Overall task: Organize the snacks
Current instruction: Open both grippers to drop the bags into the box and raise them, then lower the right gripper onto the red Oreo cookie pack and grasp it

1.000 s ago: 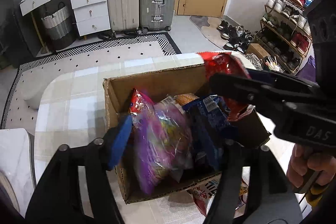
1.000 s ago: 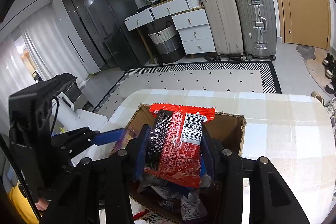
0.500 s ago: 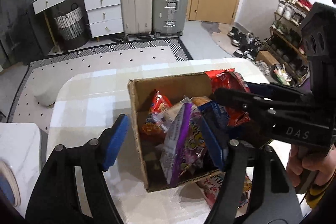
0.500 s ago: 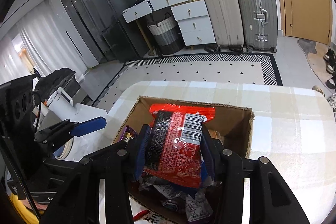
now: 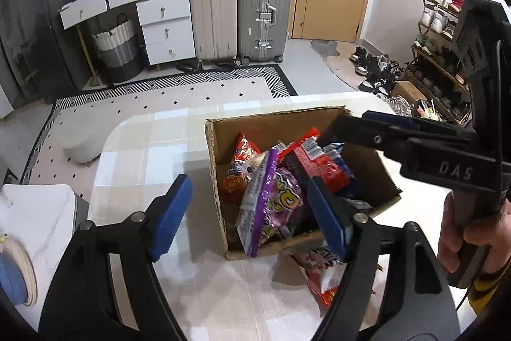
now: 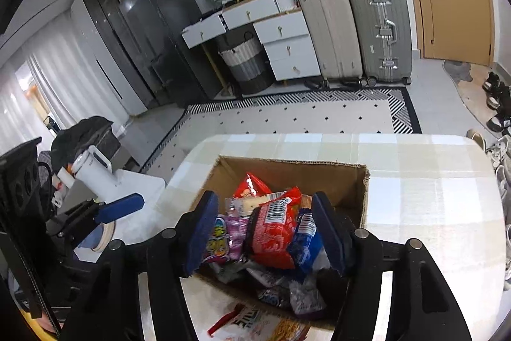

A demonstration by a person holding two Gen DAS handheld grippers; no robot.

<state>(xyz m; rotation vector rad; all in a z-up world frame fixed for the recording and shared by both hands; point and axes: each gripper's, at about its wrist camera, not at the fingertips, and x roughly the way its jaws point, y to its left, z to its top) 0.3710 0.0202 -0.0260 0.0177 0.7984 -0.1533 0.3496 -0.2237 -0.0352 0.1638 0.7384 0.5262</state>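
An open cardboard box (image 5: 274, 125) (image 6: 348, 181) stands on the checked table and holds several snack packs. A red packet (image 5: 314, 163) (image 6: 274, 229) lies on top of the pile, beside a purple pack (image 5: 274, 203) (image 6: 223, 232) and a blue one (image 6: 306, 240). My right gripper (image 6: 265, 229) is open just above the box, its jaws wide on either side of the red packet and not touching it. My left gripper (image 5: 249, 213) is open and empty over the box's near left corner. The right gripper also shows in the left wrist view (image 5: 383, 130).
A red and white snack pack (image 5: 319, 270) (image 6: 255, 325) lies on the table (image 5: 143, 143) against the box's near side. A white side table (image 5: 38, 213) with a kettle (image 6: 92, 168) stands to the left. Suitcases, drawers and a shoe rack stand beyond.
My right gripper opened and let go of the red packet, which now lies in the box. My left gripper drew back to the left, off the purple pack.
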